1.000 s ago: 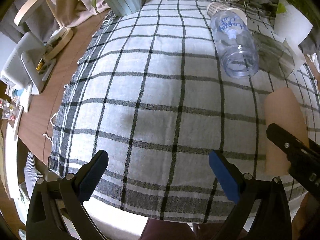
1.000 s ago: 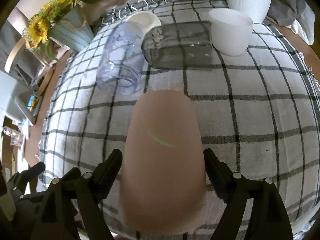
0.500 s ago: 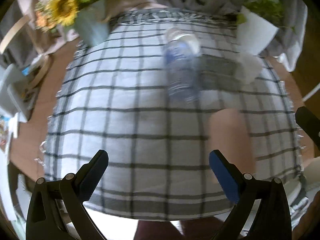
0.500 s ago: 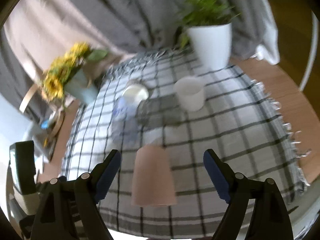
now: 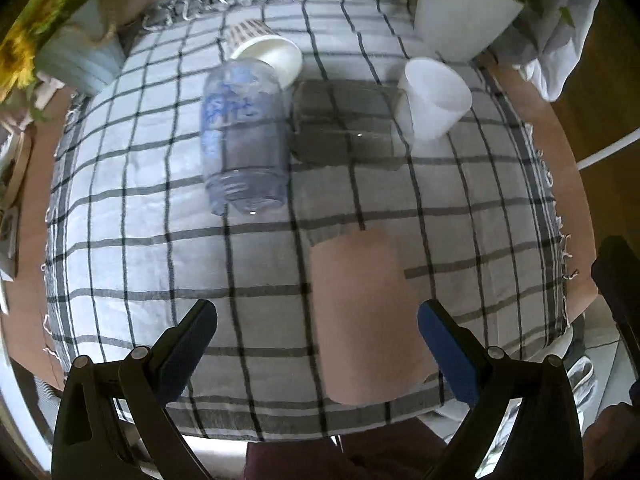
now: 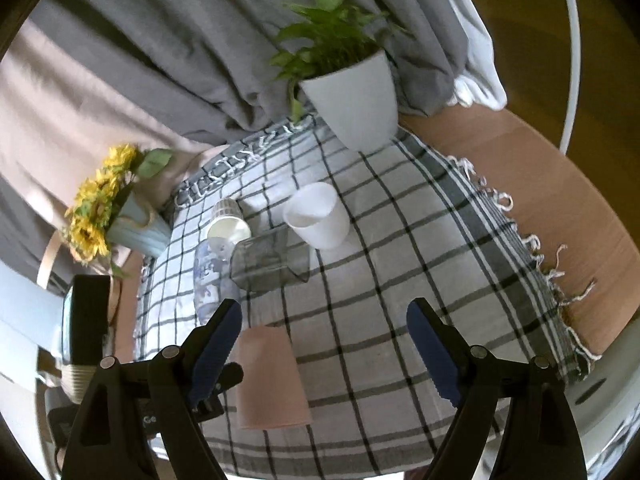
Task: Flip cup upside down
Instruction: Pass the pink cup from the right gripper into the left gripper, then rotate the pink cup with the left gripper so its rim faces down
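Observation:
A pink cup (image 5: pixel 366 316) stands upside down, mouth down, on the checked cloth near the table's front edge; it also shows in the right wrist view (image 6: pixel 270 380). My left gripper (image 5: pixel 318 346) is open and empty, held just in front of the cup, which sits nearer its right finger. My right gripper (image 6: pixel 324 344) is open and empty, raised well above and behind the cup. Nothing touches the cup.
A clear blue-printed bottle (image 5: pixel 244 136) and a smoky glass (image 5: pixel 344 124) lie on their sides mid-table. A white cup (image 5: pixel 434 96) stands upright, a paper cup (image 5: pixel 268 54) lies behind. A white plant pot (image 6: pixel 352 96) and sunflower vase (image 6: pixel 132 228) stand at the back.
My right gripper has let go of the pink cup and pulled back and up, away from the table. My left gripper has swung right, bringing the cup in front of it.

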Action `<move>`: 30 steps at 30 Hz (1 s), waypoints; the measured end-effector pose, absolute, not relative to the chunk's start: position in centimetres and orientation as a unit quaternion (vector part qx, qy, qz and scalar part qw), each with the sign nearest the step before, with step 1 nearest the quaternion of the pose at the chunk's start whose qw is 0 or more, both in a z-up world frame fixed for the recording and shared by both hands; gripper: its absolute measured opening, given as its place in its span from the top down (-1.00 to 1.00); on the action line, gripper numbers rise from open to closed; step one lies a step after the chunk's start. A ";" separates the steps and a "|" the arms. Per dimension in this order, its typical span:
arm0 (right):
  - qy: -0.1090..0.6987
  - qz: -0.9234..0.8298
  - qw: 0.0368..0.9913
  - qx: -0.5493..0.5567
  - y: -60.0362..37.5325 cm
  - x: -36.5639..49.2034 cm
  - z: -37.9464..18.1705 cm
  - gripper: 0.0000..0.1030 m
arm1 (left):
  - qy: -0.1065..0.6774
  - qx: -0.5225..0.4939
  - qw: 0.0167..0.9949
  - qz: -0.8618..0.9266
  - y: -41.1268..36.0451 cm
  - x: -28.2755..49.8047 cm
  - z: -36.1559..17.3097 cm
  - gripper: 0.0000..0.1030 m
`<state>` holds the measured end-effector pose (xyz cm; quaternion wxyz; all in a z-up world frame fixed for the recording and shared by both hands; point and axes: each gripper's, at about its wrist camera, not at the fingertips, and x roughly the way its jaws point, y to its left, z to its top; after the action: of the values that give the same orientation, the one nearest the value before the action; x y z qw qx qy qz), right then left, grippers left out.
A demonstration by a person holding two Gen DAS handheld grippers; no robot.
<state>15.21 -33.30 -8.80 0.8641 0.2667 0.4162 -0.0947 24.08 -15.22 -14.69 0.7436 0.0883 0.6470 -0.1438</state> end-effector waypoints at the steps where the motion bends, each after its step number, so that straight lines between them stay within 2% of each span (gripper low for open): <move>1: 0.419 -0.097 0.860 0.274 -33.7 15.3 -9.2 -0.65 | 0.653 0.087 0.737 -0.150 -15.5 24.3 -14.9 -0.99; 14: 0.465 -0.129 0.792 0.375 -38.2 16.6 -14.4 -0.65 | 0.730 0.068 0.667 -0.132 -18.7 28.5 -19.6 -0.87; 20: 0.471 -0.130 0.785 0.382 -38.6 16.9 -15.2 -0.65 | 0.739 0.059 0.660 -0.123 -19.1 29.3 -20.7 -0.53; 22: 0.472 -0.132 0.784 0.382 -38.6 17.0 -15.3 -0.65 | 0.741 0.053 0.659 -0.121 -19.3 29.5 -21.0 -0.51; 26: 0.477 -0.132 0.782 0.379 -38.5 17.2 -15.6 -0.65 | 0.741 0.044 0.659 -0.119 -18.6 30.1 -21.4 -0.35; 28: 0.478 -0.134 0.781 0.378 -38.5 17.2 -15.8 -0.65 | 0.745 0.044 0.656 -0.118 -18.2 30.2 -21.9 -0.19; 30: 0.480 -0.137 0.781 0.376 -38.4 17.2 -15.9 -0.65 | 0.743 0.042 0.658 -0.117 -17.9 30.2 -22.2 -0.20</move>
<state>17.16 -38.35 -15.86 0.7809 0.3756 0.4801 -0.1365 30.24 -17.85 -22.17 0.6575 0.0415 0.7431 -0.1171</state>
